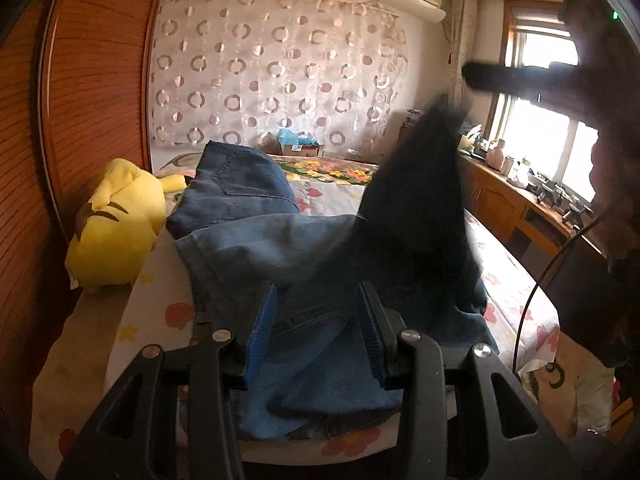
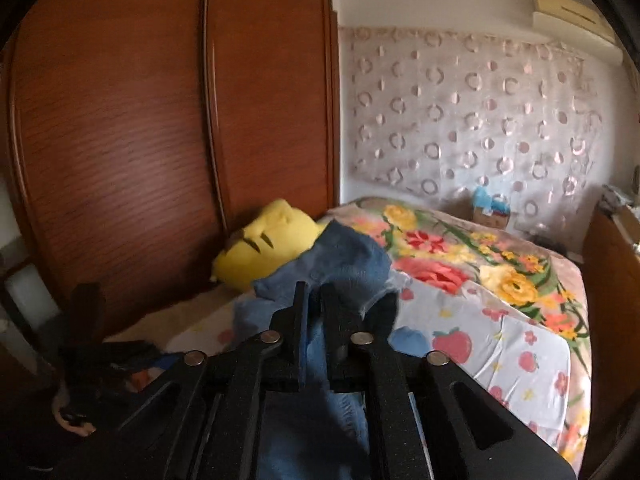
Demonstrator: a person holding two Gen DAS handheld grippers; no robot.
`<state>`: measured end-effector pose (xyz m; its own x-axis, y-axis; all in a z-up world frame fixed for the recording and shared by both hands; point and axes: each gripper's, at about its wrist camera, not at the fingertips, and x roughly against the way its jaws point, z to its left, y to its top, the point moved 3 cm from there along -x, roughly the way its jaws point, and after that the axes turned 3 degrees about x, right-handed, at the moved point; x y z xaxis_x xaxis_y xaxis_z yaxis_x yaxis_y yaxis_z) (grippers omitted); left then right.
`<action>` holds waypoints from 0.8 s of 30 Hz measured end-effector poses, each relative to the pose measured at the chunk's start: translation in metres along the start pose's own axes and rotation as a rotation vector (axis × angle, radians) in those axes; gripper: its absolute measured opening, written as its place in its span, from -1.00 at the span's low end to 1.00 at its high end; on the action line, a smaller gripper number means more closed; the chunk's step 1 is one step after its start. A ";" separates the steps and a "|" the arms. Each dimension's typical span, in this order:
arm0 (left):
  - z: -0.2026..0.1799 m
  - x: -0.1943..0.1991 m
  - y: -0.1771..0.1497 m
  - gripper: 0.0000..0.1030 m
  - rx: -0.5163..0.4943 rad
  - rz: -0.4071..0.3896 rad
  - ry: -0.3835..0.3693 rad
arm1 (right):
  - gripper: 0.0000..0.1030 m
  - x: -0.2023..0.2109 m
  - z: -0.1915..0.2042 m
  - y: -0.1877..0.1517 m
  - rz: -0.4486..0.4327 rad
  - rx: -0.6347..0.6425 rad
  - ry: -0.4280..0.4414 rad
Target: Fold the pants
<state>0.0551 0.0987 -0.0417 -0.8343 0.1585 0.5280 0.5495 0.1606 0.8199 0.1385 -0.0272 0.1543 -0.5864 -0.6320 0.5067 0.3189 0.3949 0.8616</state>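
Observation:
Blue denim pants [image 1: 256, 236] lie across the bed, waist and back pocket at the far end. In the left wrist view my left gripper [image 1: 320, 300] is open, its blue pads either side of the cloth near the bed's front edge, not pinching it. One dark pant leg [image 1: 420, 184] is lifted high to the right. In the right wrist view my right gripper [image 2: 316, 300] is shut on a fold of the pants [image 2: 344, 256], and denim hangs down between the fingers. The right gripper also shows as a dark bar in the left wrist view [image 1: 520, 78].
A yellow plush toy [image 1: 116, 220] lies at the bed's left edge against the wooden wardrobe [image 2: 160, 120]. The bed has a flower-print sheet [image 2: 500, 340]. A small box [image 1: 298, 146] sits at the far end. A wooden counter [image 1: 516, 200] with small items runs under the window on the right.

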 end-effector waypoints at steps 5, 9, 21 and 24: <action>0.002 -0.002 -0.002 -0.22 0.003 0.006 0.002 | -0.29 -0.016 -0.018 -0.022 0.052 -0.024 -0.015; -0.002 -0.016 -0.007 -0.22 -0.013 0.038 0.002 | -0.20 -0.021 -0.039 -0.047 0.091 -0.060 -0.046; -0.019 -0.043 -0.024 -0.22 -0.086 0.120 -0.019 | -0.04 -0.082 -0.049 -0.135 0.265 -0.163 -0.013; -0.022 -0.040 -0.026 -0.22 -0.104 0.121 -0.035 | -0.02 -0.092 -0.047 -0.151 0.297 -0.171 -0.010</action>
<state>0.0732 0.0669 -0.0793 -0.7594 0.2048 0.6175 0.6364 0.0365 0.7705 0.1794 -0.0603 -0.0213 -0.4558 -0.4994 0.7368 0.5966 0.4428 0.6693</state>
